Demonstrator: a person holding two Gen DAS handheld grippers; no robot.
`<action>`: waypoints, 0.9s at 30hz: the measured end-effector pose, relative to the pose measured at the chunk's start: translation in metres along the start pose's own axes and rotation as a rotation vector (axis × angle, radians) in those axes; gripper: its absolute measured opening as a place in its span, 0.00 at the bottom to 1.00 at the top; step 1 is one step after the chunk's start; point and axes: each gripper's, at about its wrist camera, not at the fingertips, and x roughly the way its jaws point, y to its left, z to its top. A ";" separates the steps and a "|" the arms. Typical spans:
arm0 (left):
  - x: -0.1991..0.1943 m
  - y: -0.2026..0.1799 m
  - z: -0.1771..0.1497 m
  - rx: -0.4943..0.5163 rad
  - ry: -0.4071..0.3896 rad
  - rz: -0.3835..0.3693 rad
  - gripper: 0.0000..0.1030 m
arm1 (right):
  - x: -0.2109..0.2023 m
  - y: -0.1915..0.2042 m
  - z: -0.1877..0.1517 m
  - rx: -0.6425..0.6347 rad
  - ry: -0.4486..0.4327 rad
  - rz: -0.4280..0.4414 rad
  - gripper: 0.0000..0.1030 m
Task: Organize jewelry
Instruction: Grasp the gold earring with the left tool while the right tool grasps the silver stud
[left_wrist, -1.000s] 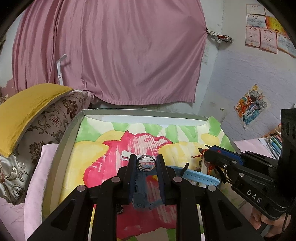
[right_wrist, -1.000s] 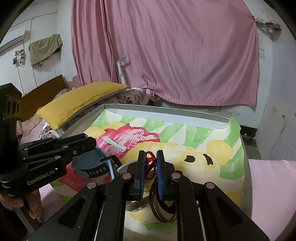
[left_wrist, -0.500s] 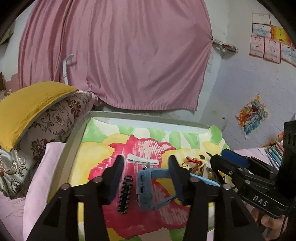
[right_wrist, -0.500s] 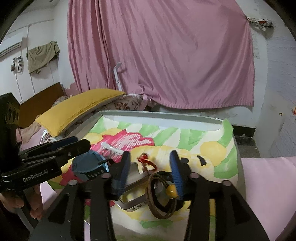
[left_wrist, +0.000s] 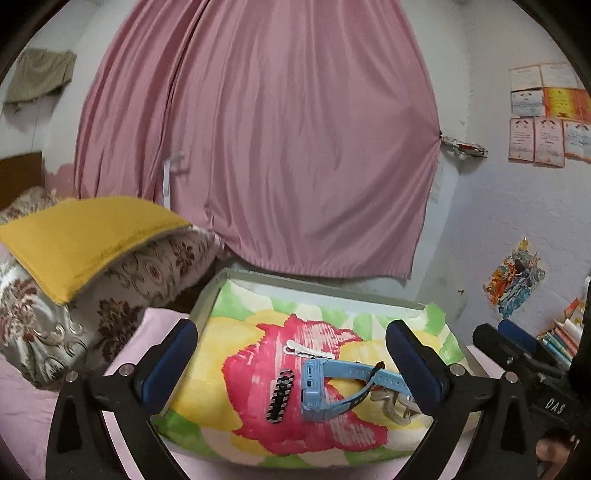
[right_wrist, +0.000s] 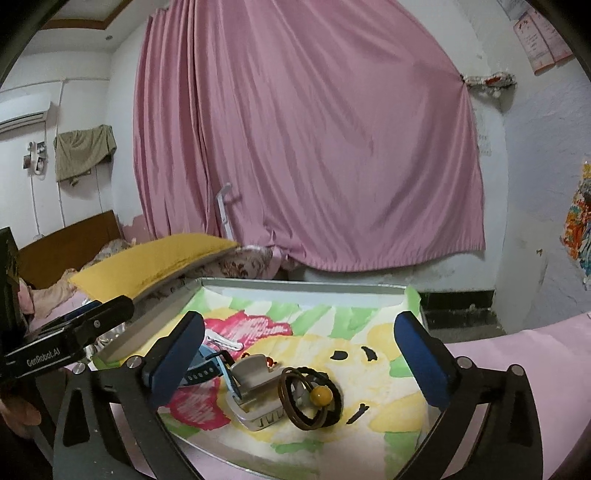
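Lying on a shallow grey tray (left_wrist: 202, 300) lined with a painted sheet of pink, yellow and green (left_wrist: 229, 339), the jewelry fills the lower centre of both views. In the left wrist view, the left gripper (left_wrist: 291, 363) has just been opening and stands with its blue-padded jaws spread wide, gripping nothing. Between them, from left to right, rest a short black beaded strip (left_wrist: 280, 396), a white hair clip (left_wrist: 308, 350) further up the frame, and a light-blue child's watch (left_wrist: 332, 384) with its strap trailing right; none of these touches the pads. At the right edge the right gripper's black body shows.

In the right wrist view, the left gripper's black arm enters at the left edge. The right gripper (right_wrist: 308, 356) has likewise just been opening, its jaws far apart and free of any object. Between them, left to right, sit the blue watch, partly hidden behind the left finger, a clear-grey plastic claw clip (right_wrist: 255, 391), and brown and black hair ties with a yellow bead (right_wrist: 310, 398) touching the clip's right side.
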 end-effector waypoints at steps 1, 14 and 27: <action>-0.005 -0.001 -0.002 0.010 -0.011 0.001 0.99 | -0.004 0.001 0.000 -0.001 -0.008 0.000 0.98; -0.052 -0.002 -0.015 0.064 0.006 -0.014 0.99 | -0.055 0.005 -0.011 -0.029 -0.009 0.025 0.98; -0.065 0.007 -0.036 0.136 0.156 -0.031 0.99 | -0.086 0.008 -0.030 -0.099 0.094 0.058 0.98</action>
